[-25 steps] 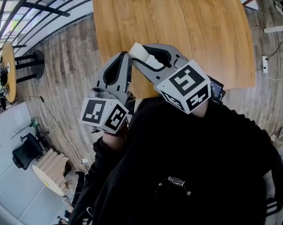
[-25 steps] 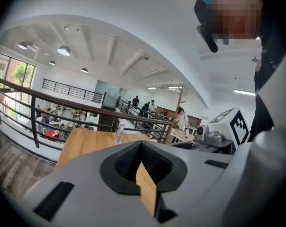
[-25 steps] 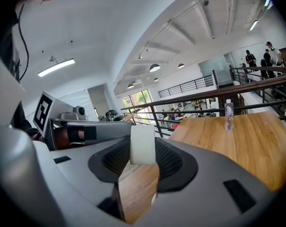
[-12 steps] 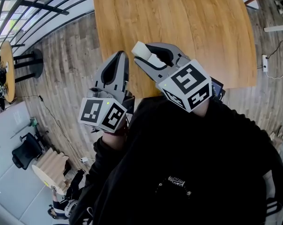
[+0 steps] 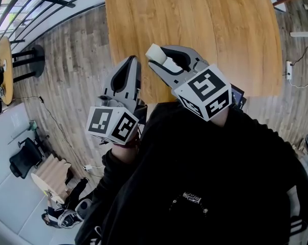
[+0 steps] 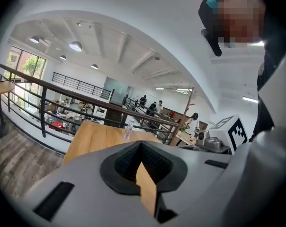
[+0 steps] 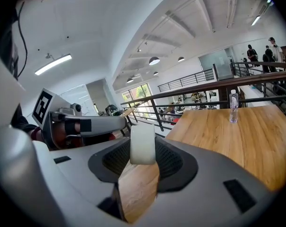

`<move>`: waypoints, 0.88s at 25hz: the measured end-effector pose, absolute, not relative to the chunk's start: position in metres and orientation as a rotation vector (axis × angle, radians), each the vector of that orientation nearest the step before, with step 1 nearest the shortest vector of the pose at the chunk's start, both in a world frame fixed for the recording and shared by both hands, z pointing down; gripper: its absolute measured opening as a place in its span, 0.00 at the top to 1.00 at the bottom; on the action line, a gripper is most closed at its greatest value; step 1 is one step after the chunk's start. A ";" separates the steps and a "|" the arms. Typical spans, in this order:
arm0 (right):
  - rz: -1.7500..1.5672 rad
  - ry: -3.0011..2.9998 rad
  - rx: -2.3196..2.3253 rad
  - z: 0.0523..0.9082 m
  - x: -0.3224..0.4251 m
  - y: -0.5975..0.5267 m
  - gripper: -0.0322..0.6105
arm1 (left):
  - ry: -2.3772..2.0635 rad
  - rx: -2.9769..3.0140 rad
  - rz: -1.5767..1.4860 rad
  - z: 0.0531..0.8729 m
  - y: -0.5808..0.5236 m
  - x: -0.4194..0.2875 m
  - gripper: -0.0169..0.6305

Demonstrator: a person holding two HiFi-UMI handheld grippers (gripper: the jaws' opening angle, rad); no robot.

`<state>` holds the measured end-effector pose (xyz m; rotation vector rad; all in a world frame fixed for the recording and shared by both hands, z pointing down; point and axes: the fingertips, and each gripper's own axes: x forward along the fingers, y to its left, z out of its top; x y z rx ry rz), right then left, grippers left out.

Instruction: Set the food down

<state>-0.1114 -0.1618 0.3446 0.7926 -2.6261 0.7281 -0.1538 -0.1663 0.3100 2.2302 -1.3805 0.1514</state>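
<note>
A white, rounded piece of food (image 5: pixel 157 54) (image 7: pixel 143 143) is pinched between the tips of my right gripper (image 5: pixel 163 60) (image 7: pixel 143 150), which is shut on it. It hangs above the near edge of the long wooden table (image 5: pixel 195 19) (image 7: pixel 247 131). To its left, my left gripper (image 5: pixel 134 61) (image 6: pixel 141 146) has its tips together and holds nothing. It is over the near left corner of the table, by the plank floor. Both marker cubes sit close to my dark-clothed chest.
A clear water bottle (image 7: pixel 233 107) (image 6: pixel 129 127) stands at the far end of the table. A dark railing (image 5: pixel 52 6) runs along the left, with a small round table (image 5: pixel 7 68) beside it. People stand far off behind the railing.
Both grippers have sunk slightly toward the table's near edge. The white food stays pinched in the right gripper, and the left stays shut.
</note>
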 end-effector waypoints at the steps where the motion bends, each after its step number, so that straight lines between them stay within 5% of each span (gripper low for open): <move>1: 0.726 -2.623 0.785 0.346 -0.112 -0.161 0.68 | -1.381 2.225 0.153 0.311 -0.165 -0.154 0.98; 22: 0.784 -2.535 0.729 0.406 -0.097 -0.155 0.68 | -1.402 2.119 0.216 0.343 -0.147 -0.146 0.98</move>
